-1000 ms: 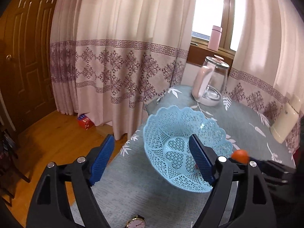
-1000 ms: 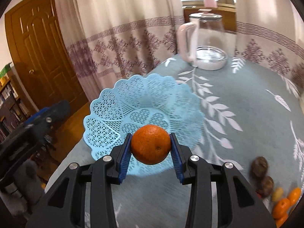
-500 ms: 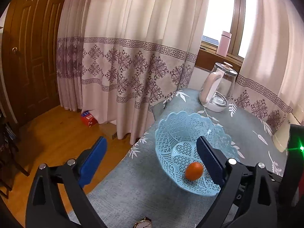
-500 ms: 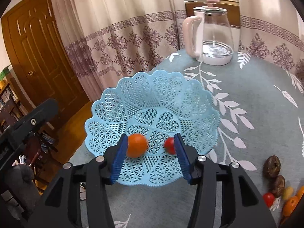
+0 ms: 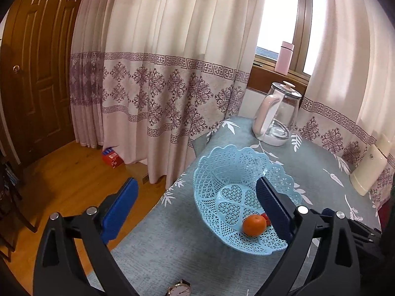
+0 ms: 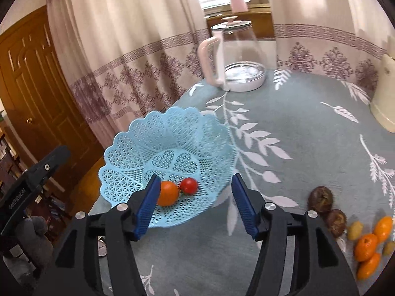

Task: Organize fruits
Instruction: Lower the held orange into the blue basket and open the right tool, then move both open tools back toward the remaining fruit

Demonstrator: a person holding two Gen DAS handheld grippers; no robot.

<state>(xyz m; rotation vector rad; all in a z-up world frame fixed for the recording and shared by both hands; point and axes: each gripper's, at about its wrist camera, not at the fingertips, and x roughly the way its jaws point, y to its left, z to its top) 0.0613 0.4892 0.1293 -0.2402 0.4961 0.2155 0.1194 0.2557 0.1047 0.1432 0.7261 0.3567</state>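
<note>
Right wrist view, my listing: right gripper (image 6: 195, 202), blue pads spread wide with nothing between them, held just above the near rim of the basket (image 6: 138, 148); the basket, pale blue lattice plastic with a scalloped edge, sits on the grey-green leaf-print tablecloth (image 6: 296, 123) near the table's left edge; inside it, on the near side of the floor, one orange (image 6: 167, 193) touching one small red tomato (image 6: 188, 185). To my right on the cloth, well apart from the basket: two brown round fruits (image 6: 321, 199), touching; beside them a cluster of small oranges (image 6: 366, 246) and yellowish pieces (image 6: 355, 230), kind unclear. Far side of table: glass kettle (image 6: 234, 59) with pink handle; cream jug (image 6: 384, 93) at the right edge.

Left wrist view: left gripper (image 5: 195, 209), pads wide apart, empty, over the table's edge; the same basket beyond it, orange visible, tomato half hidden behind the right pad; a wristwatch (image 5: 179, 289) on the cloth at the bottom of frame.
</note>
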